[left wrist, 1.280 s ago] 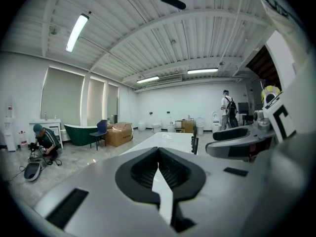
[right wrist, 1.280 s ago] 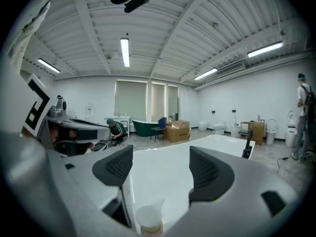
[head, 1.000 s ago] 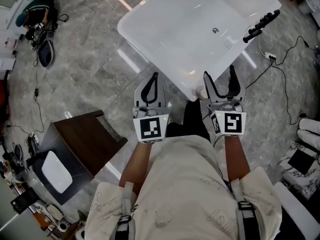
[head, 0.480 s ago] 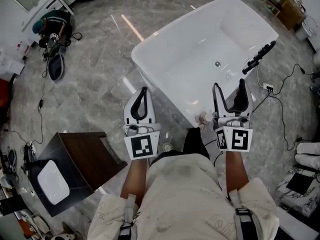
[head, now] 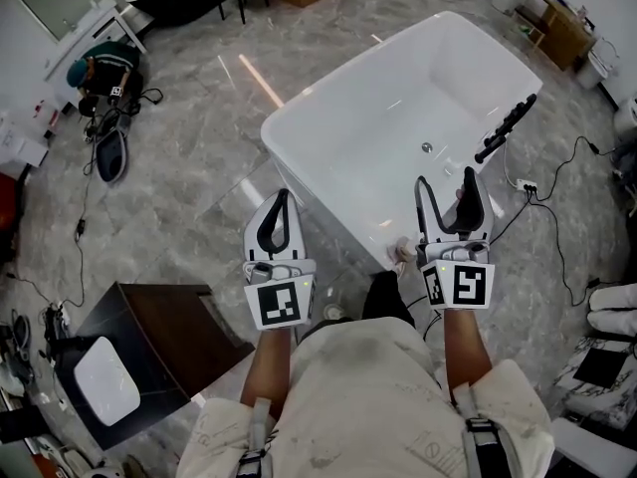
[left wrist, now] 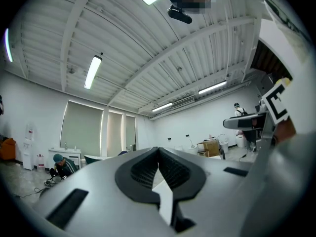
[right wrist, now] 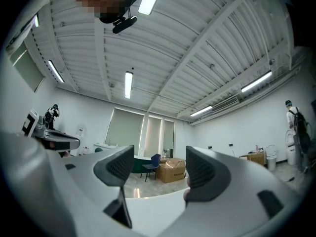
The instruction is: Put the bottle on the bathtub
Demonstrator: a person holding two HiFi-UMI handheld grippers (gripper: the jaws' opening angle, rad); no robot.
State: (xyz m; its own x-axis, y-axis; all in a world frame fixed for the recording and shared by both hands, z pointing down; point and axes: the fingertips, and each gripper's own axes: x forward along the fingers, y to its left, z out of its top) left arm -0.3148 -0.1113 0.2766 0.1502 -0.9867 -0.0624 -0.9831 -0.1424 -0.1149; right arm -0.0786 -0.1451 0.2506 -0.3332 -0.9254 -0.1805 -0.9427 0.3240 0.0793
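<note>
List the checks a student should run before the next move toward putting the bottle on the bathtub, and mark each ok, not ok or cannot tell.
1. Right gripper ready to grasp: jaws apart, nothing between them. Ok.
2. Left gripper ready to grasp: jaws together, holding nothing. Not ok.
3. Bottle located: a small pale object sits by the tub's near end beside the right gripper, too small to identify. Cannot tell.
4. Bathtub in front of both grippers, basin bare. Ok.
5. Black fixture on the tub's right rim lies apart from both grippers. Ok.
</note>
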